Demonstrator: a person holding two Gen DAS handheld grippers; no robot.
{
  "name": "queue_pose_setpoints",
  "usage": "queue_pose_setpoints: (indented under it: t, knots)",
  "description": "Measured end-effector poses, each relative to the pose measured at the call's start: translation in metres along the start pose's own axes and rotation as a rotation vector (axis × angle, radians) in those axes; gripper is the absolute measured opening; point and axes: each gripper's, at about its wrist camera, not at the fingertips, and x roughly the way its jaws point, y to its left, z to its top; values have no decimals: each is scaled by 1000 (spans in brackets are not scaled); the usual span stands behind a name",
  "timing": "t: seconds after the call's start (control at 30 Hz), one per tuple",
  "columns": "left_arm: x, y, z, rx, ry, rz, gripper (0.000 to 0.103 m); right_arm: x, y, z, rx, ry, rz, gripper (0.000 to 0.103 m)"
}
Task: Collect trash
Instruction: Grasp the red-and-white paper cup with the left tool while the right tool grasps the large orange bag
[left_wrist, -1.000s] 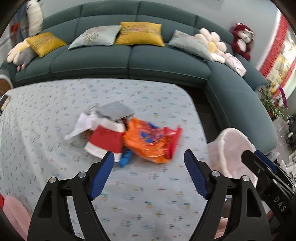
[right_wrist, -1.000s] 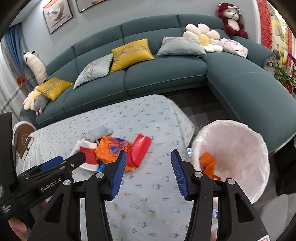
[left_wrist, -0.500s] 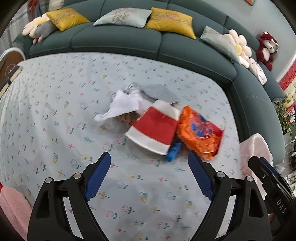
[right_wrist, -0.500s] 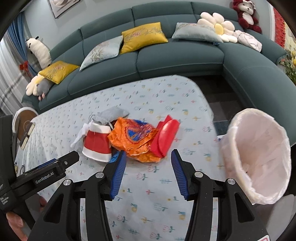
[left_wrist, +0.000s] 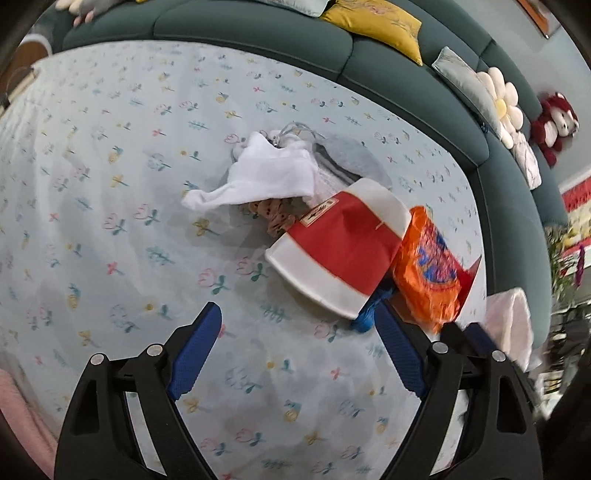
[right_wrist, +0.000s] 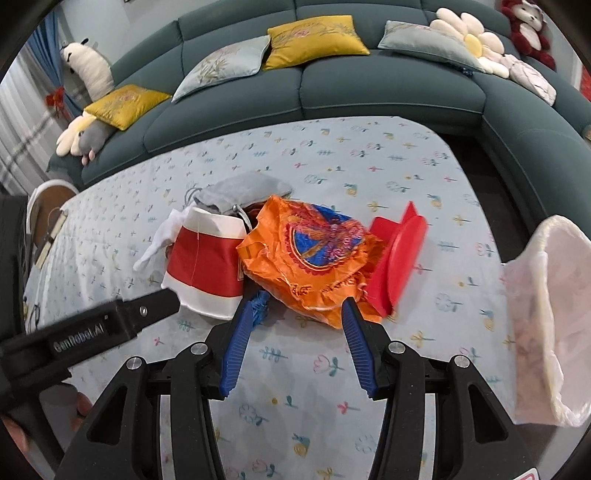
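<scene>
As trash lies heaped for collection, the right gripper (right_wrist: 297, 312) spreads wide toward the orange wrapper (right_wrist: 310, 254) at 12 o'clock, while the left gripper (left_wrist: 295, 332), also wide and empty, faces the red-and-white carton (left_wrist: 340, 247), the lined bin (right_wrist: 543, 314) waiting at 3 o'clock.

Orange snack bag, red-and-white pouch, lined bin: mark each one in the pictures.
orange snack bag (right_wrist: 310, 254), right wrist view, on its printed middle.
red-and-white pouch (left_wrist: 341, 245), left wrist view, on its red band.
lined bin (right_wrist: 535, 317), right wrist view, on the pale liner's outer wall.

Left wrist view: looks steeply down along its fingers at the counter (left_wrist: 110, 184), close above the trash pile (left_wrist: 332, 240).
Right wrist view: lower and flatter, facing the sofa (right_wrist: 369, 96) across the pile.
Shared: pile, counter, sofa, bin liner (right_wrist: 535, 314).
</scene>
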Motion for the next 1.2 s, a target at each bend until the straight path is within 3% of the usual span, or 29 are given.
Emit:
queue_pose_setpoints:
  t: [0.13, 0.33, 0.57, 0.67, 0.77, 1.0, 1.1, 1.17, 1.2]
  knots:
    - [14, -4, 8, -19, 28, -22, 79, 16, 0, 4, -17, 16, -8, 49]
    - [35, -10, 10, -31, 72, -41, 63, 38, -8, 7, -28, 52, -35, 49]
    - [35, -28, 7, 48, 53, -76, 24, 48, -10, 7, -39, 73, -31, 47]
    - [32, -30, 5, 62, 44, -80, 15, 46, -10, 6, -36, 67, -24, 48]
    - [26, -30, 4, 66, 31, -82, 8, 45, -7, 6, -40, 61, -13, 49]
    - [12, -30, 4, 92, 5, -74, 3, 47, 8, 12, -70, 52, 13, 49]
    - [9, -30, 7, 96, 1, -67, 3, 57, 12, 12, -82, 71, 12, 42]
    - [7, -31, 7, 102, -3, -61, 3, 61, 13, 13, -81, 84, 26, 30]
    - [6, -31, 7, 104, -3, -59, 3, 63, 14, 13, -82, 89, 32, 17]
